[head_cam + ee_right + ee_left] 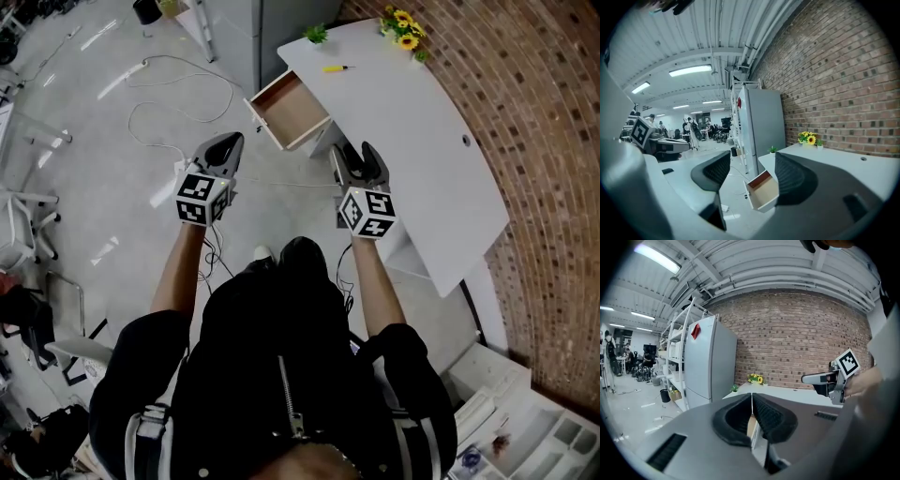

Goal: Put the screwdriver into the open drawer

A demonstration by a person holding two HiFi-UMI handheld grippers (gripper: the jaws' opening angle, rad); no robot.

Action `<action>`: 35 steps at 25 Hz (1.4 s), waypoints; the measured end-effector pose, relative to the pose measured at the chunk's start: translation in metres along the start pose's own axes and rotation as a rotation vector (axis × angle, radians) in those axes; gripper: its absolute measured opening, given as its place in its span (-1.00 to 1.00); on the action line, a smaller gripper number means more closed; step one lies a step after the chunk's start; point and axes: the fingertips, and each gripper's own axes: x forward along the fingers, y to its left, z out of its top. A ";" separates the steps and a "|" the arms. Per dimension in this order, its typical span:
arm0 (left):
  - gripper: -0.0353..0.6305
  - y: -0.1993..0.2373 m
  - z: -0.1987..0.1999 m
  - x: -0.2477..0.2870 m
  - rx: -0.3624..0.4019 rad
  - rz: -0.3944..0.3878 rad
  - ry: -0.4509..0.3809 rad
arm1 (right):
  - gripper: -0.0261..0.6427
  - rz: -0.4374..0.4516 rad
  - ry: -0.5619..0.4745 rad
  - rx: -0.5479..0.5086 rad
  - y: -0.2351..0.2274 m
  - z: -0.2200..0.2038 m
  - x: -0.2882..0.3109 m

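Note:
A small yellow-handled screwdriver (336, 68) lies on the white desk (422, 131) near its far end. The wooden drawer (289, 110) stands pulled out from the desk's left side, nothing visible inside; it also shows between the right jaws as the drawer (764, 191). My left gripper (222, 150) is held in the air left of the drawer, its jaws shut together with nothing between them. My right gripper (359, 163) hovers over the desk's near left edge, short of the drawer, jaws open and holding nothing.
Yellow flowers (404, 29) and a small green plant (316, 35) stand at the desk's far end. A grey cabinet (267, 28) rises behind the drawer. White cables (178, 103) trail on the concrete floor. A brick wall (525, 112) runs along the right.

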 end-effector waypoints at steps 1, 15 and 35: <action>-0.82 0.003 -0.001 0.003 -0.004 -0.002 0.003 | -0.04 0.000 0.004 0.006 0.000 0.000 0.006; -0.82 0.092 -0.005 0.079 0.002 0.055 0.054 | -0.05 0.047 0.054 0.099 -0.029 -0.003 0.151; -0.82 0.218 0.018 0.271 -0.054 0.087 0.145 | -0.07 -0.037 0.352 0.258 -0.146 -0.062 0.364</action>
